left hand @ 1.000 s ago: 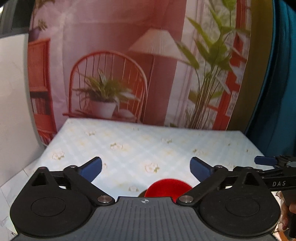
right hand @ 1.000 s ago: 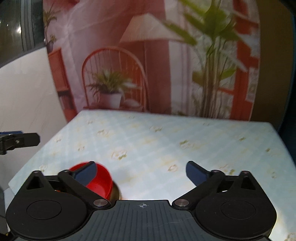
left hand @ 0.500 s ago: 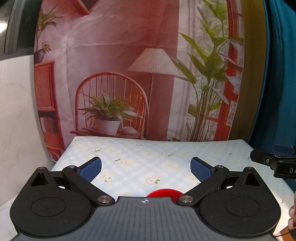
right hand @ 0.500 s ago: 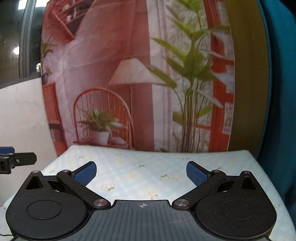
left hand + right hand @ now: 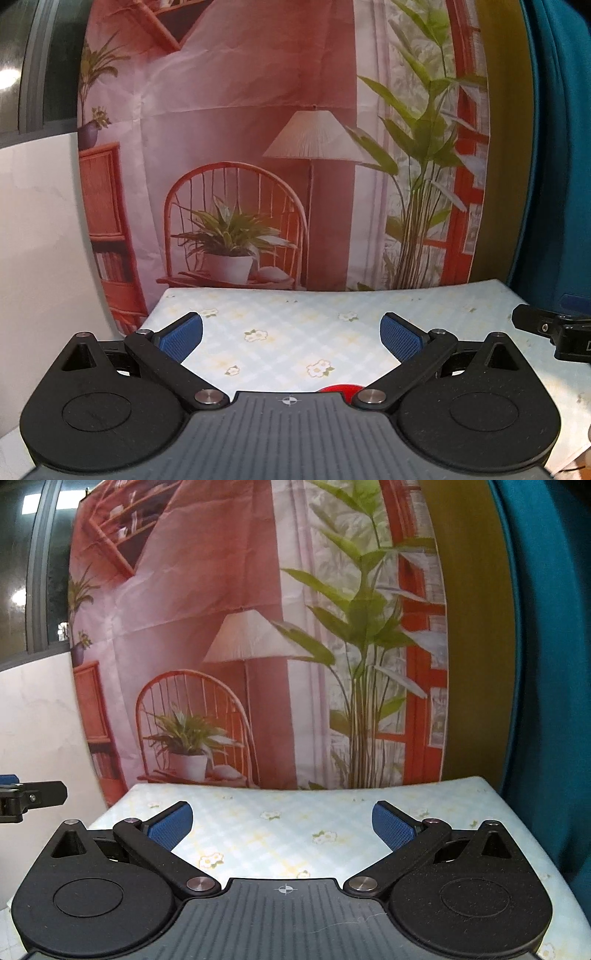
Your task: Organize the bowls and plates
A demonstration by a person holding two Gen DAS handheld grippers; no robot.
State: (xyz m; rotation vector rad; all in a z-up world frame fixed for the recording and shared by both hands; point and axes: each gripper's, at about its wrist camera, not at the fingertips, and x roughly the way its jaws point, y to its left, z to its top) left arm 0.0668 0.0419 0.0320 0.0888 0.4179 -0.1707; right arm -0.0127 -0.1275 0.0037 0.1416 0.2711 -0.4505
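On the floral-clothed desk a red bowl is glimpsed, judged light, rigid, best gripped at its rim; both grippers' fingers are spread, empty.

a table carries a pale blue checked cloth printed with small white flowers, spread to its far edge and both far corners. near the front edge lies a red dish, probably a bowl, mostly hidden from view.
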